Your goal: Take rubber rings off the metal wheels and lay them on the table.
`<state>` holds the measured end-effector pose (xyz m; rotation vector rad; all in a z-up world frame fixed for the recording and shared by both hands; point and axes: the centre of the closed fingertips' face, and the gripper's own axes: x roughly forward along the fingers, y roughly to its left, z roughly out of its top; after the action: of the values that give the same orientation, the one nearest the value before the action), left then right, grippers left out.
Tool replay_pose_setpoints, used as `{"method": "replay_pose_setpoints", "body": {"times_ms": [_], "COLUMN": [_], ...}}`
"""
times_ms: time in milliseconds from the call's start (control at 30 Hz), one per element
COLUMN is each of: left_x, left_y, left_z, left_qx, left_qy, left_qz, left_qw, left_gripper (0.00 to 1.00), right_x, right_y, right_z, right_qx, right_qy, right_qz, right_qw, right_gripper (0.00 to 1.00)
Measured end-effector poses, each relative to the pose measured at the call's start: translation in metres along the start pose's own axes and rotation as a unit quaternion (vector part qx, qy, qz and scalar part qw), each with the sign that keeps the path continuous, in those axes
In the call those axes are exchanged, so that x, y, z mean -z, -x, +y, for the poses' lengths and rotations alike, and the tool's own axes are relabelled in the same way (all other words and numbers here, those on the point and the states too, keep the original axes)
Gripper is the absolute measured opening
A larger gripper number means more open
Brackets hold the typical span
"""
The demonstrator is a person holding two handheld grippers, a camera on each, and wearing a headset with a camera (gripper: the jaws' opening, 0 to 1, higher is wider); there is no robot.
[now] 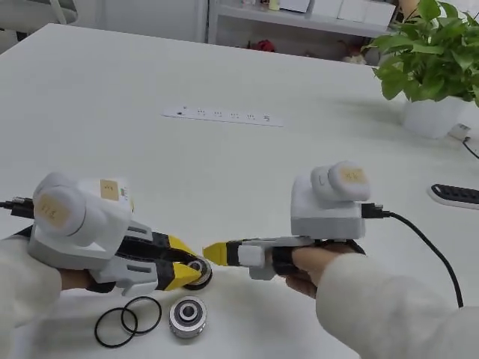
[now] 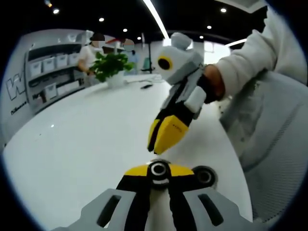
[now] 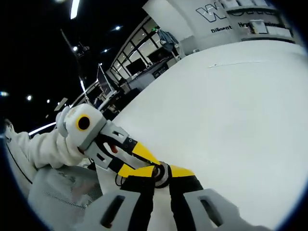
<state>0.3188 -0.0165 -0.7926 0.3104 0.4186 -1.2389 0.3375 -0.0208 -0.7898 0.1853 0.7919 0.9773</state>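
Observation:
My left gripper [image 1: 191, 263] is shut on a small metal wheel [image 1: 199, 272], held just above the table; the same wheel [image 2: 159, 169] sits between its yellow tips. My right gripper [image 1: 211, 253] comes in from the right, jaws close together, with its tip at the wheel's upper edge. Whether it pinches the wheel's rubber ring is unclear. In the right gripper view the wheel [image 3: 162, 174] shows between my own tips, with the left gripper [image 3: 144, 161] behind it. Two black rubber rings [image 1: 129, 321] lie overlapping on the table beside a bare metal wheel [image 1: 187, 316].
A white power strip [image 1: 223, 115] lies flat at mid table. A potted plant [image 1: 432, 67] stands at the far right, a black remote [image 1: 455, 195] near the right edge, and a cable [image 1: 426, 247] trails from the right gripper. Shelves and a person stand beyond the table.

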Motion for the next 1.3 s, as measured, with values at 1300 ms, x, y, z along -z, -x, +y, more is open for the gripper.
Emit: {"method": "replay_pose_setpoints", "body": {"times_ms": [1300], "left_x": [0.000], "left_y": [0.000], "left_z": [0.001], "left_qx": [-0.001], "left_qy": [0.006], "left_qz": [-0.005], "left_qw": [1.0000], "left_gripper": [0.14], "right_x": [0.028], "right_y": [-0.008], "right_z": [0.010], "right_qx": [-0.005], "right_qy": [0.234], "right_qz": [0.070], "right_qw": [0.9697], "right_gripper": [0.13]}}
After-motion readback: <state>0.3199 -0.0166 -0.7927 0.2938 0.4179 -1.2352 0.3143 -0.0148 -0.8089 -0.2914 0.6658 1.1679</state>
